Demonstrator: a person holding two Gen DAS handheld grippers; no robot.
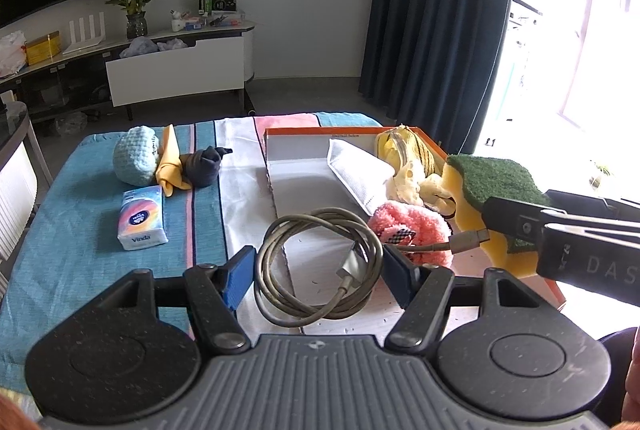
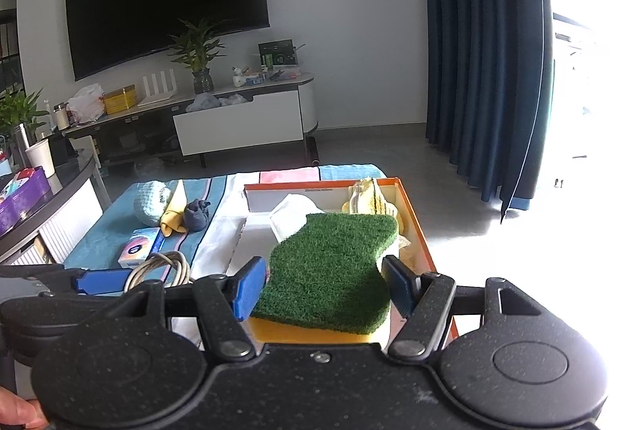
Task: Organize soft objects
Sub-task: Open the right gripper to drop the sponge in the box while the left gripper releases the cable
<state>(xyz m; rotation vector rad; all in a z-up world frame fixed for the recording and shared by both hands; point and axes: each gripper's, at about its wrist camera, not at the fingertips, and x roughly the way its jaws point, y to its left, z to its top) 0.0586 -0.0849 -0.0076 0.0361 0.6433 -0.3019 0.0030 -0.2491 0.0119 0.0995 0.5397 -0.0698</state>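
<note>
Left wrist view, far left: pouch (image 1: 134, 160), yellow cloth (image 1: 171, 164), dark sock (image 1: 204, 166) and tissue pack (image 1: 142, 220) wait on the striped worktop (image 1: 80, 230), well apart from the box (image 1: 320, 132). The left gripper (image 1: 318, 270) has its fingers clenched on the coiled cable (image 1: 320, 262), hanging over the box's near left edge. Further right, the right gripper (image 2: 324, 286) grips the sponge (image 2: 334, 266) by its waist, fingers pressed on both sides, above the box's near right corner. My call: lower the sponge flat into the corner, clear of the pink fluff (image 1: 408, 230) and cable plug. Open room sits mid-box, near the mask (image 1: 360, 170); the orange rim is close on the right.
</note>
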